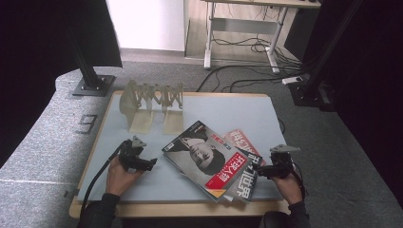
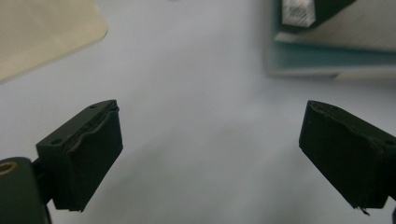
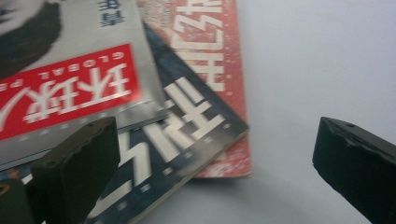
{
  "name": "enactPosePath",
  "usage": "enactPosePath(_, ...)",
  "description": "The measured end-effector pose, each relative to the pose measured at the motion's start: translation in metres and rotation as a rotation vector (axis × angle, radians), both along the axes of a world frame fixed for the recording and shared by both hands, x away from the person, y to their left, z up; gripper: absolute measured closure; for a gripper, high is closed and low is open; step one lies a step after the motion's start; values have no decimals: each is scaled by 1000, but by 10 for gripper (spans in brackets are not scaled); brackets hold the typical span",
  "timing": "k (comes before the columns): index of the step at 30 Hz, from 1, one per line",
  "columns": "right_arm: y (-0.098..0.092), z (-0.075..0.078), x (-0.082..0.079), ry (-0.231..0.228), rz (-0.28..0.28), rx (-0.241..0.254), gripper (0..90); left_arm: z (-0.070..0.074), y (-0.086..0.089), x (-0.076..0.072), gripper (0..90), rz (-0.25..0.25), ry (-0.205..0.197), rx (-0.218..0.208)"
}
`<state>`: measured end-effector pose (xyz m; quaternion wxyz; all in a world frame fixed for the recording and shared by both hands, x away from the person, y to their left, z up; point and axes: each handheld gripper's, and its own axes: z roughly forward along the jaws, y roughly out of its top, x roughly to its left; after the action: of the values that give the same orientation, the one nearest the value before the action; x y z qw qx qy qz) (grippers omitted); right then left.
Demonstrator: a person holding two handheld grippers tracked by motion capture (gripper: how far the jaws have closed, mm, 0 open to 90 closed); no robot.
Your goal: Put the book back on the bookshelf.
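A: What is seen nearest, at the desk's front edge?

B: Two hands are seen in the high view, each with a claw. The left claw [image 1: 153,163] is held over the bare grey mat [image 1: 228,111], its jaws pointed toward the magazines. The right claw [image 1: 255,172] is held at the right edge of the pile. Both are spread wide with nothing gripped; in the left gripper view only mat is found between the jaws of the left claw [image 2: 210,154].

A: How many magazines are counted?

B: Three, fanned in an overlapping pile at the front middle of the mat. The top magazine [image 1: 199,154], with a black-and-white portrait cover, is laid over a dark magazine [image 1: 246,183], and a red magazine [image 1: 241,140] lies under both.

A: What is added by the views riding on the claws?

B: In the right gripper view the printing is brought close: the words "GLOBAL" and large white Chinese characters are read on the red label of the top magazine [image 3: 74,74]. The corner of the dark magazine [image 3: 196,135] and the red magazine [image 3: 224,56] are seen just beyond the right claw [image 3: 212,161]. In the left gripper view a teal-edged corner of the pile is caught at upper right, its text too blurred to be read.

A: And farther back?

B: One pale folding rack [image 1: 151,102] is stood at the mat's far left, well apart from the pile.
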<state>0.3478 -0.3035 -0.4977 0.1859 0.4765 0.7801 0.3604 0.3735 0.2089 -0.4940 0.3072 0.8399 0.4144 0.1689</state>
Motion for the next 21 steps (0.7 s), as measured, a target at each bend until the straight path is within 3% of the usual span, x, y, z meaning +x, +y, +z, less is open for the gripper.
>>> enactPosePath(5,10,2,-11,0,32,1,0,16,-16,13,61,-74,18,-68)
enactPosePath(11,25,3,-21,-7,69,14,0,24,-39,32,74,-156,44,-58)
enactPosePath(21,50,0,-32,-7,129,26,0,13,-68,55,84,-233,105,-66)
